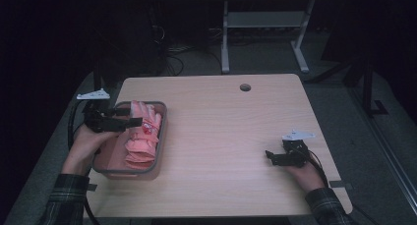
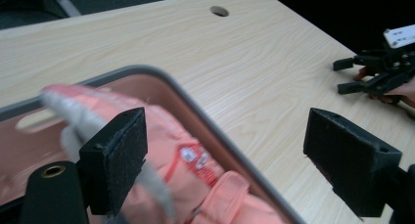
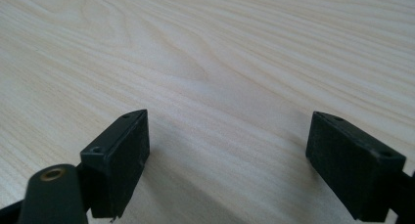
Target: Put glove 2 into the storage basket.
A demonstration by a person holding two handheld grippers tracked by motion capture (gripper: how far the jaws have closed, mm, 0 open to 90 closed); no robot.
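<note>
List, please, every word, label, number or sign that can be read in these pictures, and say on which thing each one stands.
No text can be read.
Pink gloves in the grey tray: a small red and white patch on one glove, too blurred to read.
White plate on the right gripper: small dark marks, too small to read.
Wooden table: a round hole, no writing.

1. The left gripper (image 2: 225, 160) hangs over the near corner of a grey-rimmed tray (image 2: 205, 119), its two black jaws spread wide with nothing pressed between them
2. Pink gloves (image 2: 195, 185) lie in the tray, partly behind the left-hand jaw
3. Across the pale wooden table (image 2: 195, 53), the right gripper (image 2: 345, 76) sits well apart by the far edge, a hand behind it
</note>
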